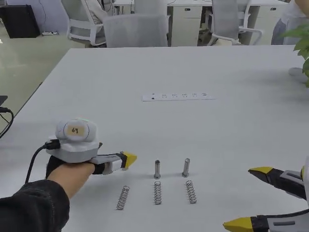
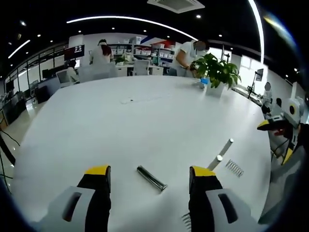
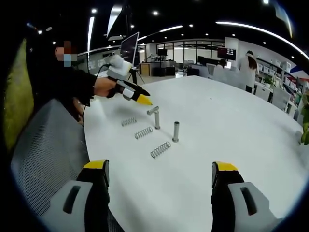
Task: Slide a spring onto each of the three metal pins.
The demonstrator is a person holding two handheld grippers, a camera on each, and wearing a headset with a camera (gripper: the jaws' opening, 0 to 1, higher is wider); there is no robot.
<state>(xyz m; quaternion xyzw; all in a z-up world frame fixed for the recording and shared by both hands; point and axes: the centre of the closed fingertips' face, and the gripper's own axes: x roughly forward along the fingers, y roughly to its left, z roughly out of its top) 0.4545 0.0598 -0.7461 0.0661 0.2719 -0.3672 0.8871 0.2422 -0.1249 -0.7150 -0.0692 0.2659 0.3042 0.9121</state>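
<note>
Left gripper (image 2: 150,170): left of centre spring (image 1: 157,192), jaws wide apart, holding nothing. Fallen pin (image 2: 151,178) lay flat between them, touching neither. Left spring (image 1: 123,197): just left of centre spring. Middle pin (image 1: 157,169): upright just behind centre spring. Right pin (image 1: 186,167): upright, behind and right. Right spring (image 1: 191,191): just right. Right gripper (image 1: 248,198): well right of centre spring, jaws spread wide, empty.
</note>
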